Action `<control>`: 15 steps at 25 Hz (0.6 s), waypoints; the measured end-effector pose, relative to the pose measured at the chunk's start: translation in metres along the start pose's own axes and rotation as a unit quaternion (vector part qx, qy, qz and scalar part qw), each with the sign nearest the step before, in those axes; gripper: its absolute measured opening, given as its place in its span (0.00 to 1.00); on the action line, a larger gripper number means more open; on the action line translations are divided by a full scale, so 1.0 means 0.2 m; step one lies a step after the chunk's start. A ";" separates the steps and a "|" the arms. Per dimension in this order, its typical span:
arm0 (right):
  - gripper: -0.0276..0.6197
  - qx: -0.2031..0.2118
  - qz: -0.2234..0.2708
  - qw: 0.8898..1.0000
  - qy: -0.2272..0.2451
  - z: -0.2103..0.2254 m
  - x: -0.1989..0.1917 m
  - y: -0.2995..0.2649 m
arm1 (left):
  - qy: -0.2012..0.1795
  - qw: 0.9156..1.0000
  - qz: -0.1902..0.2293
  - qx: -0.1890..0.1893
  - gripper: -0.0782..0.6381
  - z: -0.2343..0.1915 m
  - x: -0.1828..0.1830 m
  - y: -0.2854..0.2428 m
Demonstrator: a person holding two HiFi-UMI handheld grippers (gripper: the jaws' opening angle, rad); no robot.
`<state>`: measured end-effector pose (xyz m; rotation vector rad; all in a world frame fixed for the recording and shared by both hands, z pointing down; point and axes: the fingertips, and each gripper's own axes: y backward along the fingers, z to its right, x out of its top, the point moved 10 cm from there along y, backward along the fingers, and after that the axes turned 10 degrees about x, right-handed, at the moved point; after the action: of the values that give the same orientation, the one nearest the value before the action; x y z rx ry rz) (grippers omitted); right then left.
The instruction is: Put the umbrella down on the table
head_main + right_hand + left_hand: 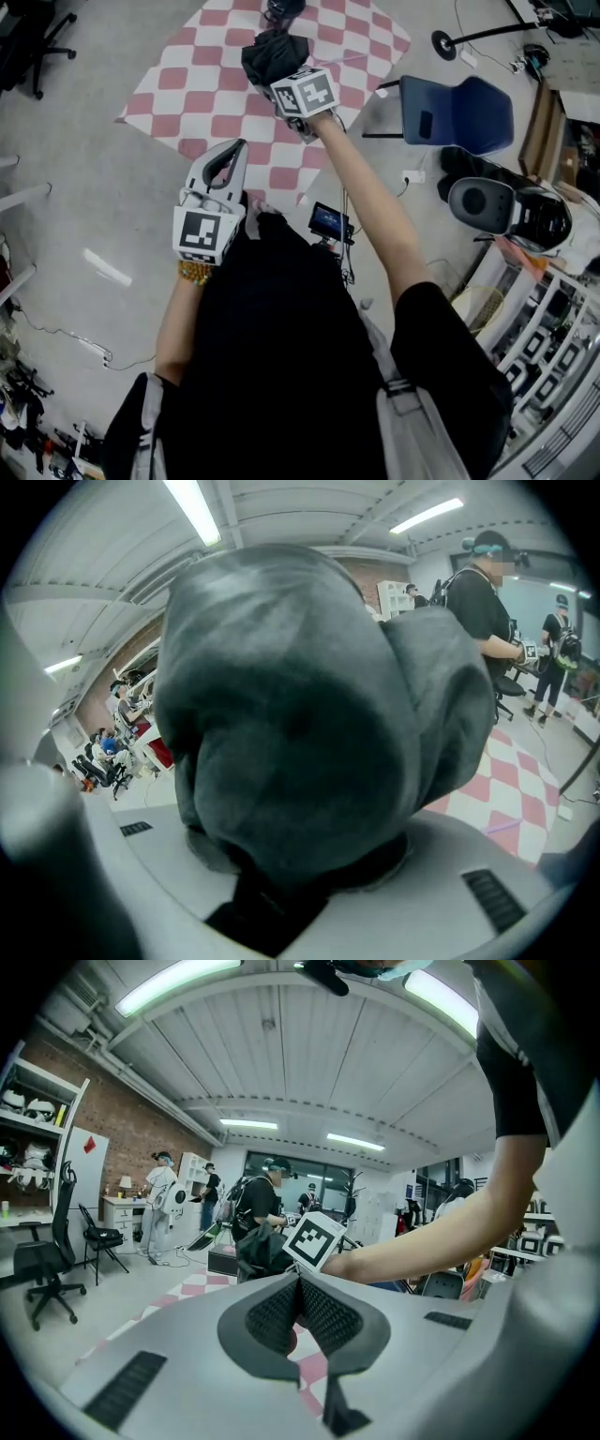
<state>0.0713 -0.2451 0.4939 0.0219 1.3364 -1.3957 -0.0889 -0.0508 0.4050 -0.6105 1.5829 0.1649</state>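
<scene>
Head view: umbrella [267,54] lengthwise up-frame

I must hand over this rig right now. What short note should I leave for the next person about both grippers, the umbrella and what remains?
Right gripper: shut on the folded dark umbrella, held out over the pink-and-white checkered table.
Left gripper: jaws together, nothing between them, close to the body.
Done: the umbrella is in the grip and above the table.
Left: lower it onto the table, open the jaws, draw the gripper back.
Unclear: the pictures do not show whether the umbrella touches the table yet.
</scene>
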 end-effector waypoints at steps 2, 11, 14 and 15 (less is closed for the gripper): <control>0.33 -0.002 -0.012 1.000 -0.007 0.03 0.00 -0.05 | 0.001 1.000 -0.003 -0.001 0.13 -0.02 0.00 -0.01; 0.34 -0.014 -0.065 0.998 -0.021 0.19 -0.02 -0.25 | 0.008 1.000 -0.011 -0.002 0.13 -0.10 -0.02 -0.09; 0.34 -0.018 -0.077 0.996 -0.031 0.25 -0.02 -0.31 | 0.011 1.000 -0.017 -0.001 0.13 -0.14 -0.04 -0.12; 0.34 -0.018 -0.081 0.996 -0.036 0.26 -0.02 -0.32 | 0.011 1.000 -0.017 -0.001 0.13 -0.14 -0.04 -0.12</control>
<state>0.0613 -0.2963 0.5584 -0.1623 1.3260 -1.4930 -0.1028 -0.0820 0.4233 -0.6423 1.5922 0.1344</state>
